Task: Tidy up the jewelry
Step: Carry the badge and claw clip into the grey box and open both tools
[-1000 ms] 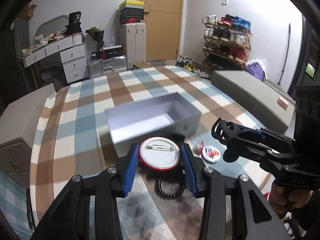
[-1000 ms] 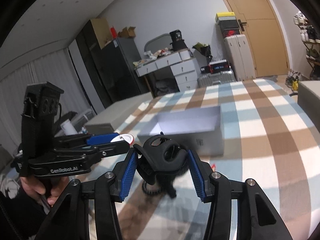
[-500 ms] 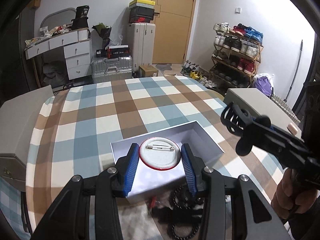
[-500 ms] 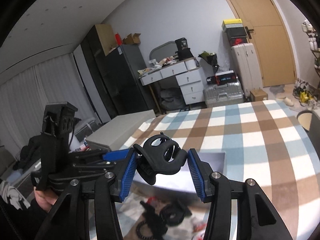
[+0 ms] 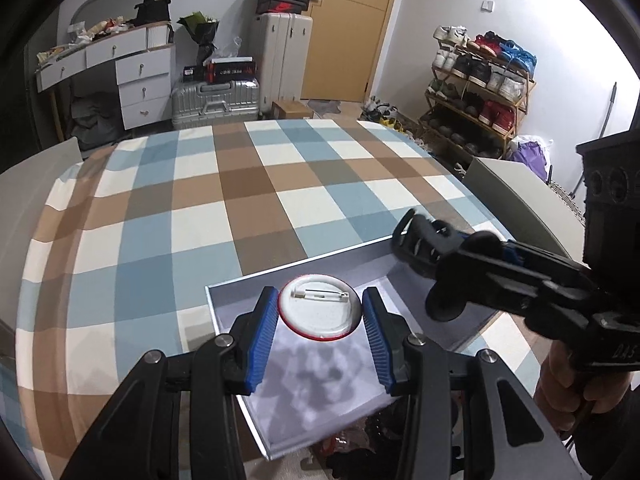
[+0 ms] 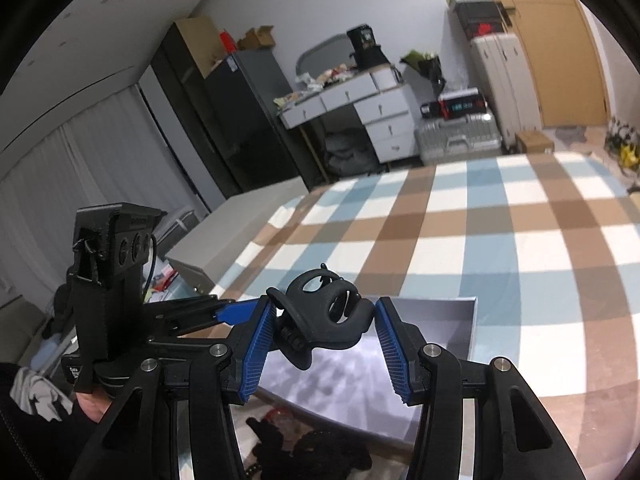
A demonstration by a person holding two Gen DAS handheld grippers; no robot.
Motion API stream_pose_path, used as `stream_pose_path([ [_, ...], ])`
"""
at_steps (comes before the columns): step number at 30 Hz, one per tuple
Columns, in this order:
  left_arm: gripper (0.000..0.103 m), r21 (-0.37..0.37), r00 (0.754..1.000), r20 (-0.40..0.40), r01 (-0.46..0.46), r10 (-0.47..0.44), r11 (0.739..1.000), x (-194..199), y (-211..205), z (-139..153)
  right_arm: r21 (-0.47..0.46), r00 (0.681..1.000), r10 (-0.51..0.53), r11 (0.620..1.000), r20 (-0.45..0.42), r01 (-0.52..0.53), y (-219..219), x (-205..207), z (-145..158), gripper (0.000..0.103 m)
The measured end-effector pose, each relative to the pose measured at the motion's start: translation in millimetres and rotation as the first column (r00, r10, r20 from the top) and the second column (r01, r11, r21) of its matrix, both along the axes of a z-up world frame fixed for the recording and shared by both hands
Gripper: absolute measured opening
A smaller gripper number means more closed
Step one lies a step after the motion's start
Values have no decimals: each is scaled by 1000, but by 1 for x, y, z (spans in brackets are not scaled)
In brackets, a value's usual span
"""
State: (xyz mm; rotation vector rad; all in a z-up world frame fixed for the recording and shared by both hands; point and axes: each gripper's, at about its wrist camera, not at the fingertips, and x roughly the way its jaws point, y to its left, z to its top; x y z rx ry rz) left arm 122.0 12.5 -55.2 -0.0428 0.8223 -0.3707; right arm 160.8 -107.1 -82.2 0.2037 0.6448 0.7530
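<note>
My left gripper is shut on a round pin badge, white back with a red rim, held above the inside of the open grey box. My right gripper is shut on a black hair claw clip and hovers over the same box. In the left wrist view that gripper and its claw clip hang over the box's right end. Dark beaded bracelets and small red items lie on the cloth in front of the box.
The box sits near the front of a table with a blue, brown and white checked cloth. A hand holds the right gripper's handle. Grey chair backs flank the table; drawers, suitcases and a shoe rack stand beyond.
Both grippers have moved forward from above the loose items to above the open box, each carrying its item. The box now lies directly under the badge and the claw clip.
</note>
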Motion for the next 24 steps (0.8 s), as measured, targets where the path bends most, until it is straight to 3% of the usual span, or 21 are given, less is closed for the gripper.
stream_pose_path([
  [8,37,-72,999,-38,-14,11,997,9,9,-7,-57,999,-13,998,-38,11,7,11,-11,50],
  [14,38,-107,999,-37,-17,13,994,9,12,-6,-90,1000,-9,996,-10,8,14,6,-8,53],
  [16,42,-89,1000,-28,-14,11,996,6,10,-6,-102,1000,-17,995,9,18,13,2,-6,54],
  [18,59,-79,1000,-25,-7,5,997,3,7,-4,-85,1000,-19,996,20,20,10,-2,-3,57],
  [24,62,-44,1000,2,-26,26,999,-5,7,0,-72,997,-64,995,44,67,-3,-15,7,65],
])
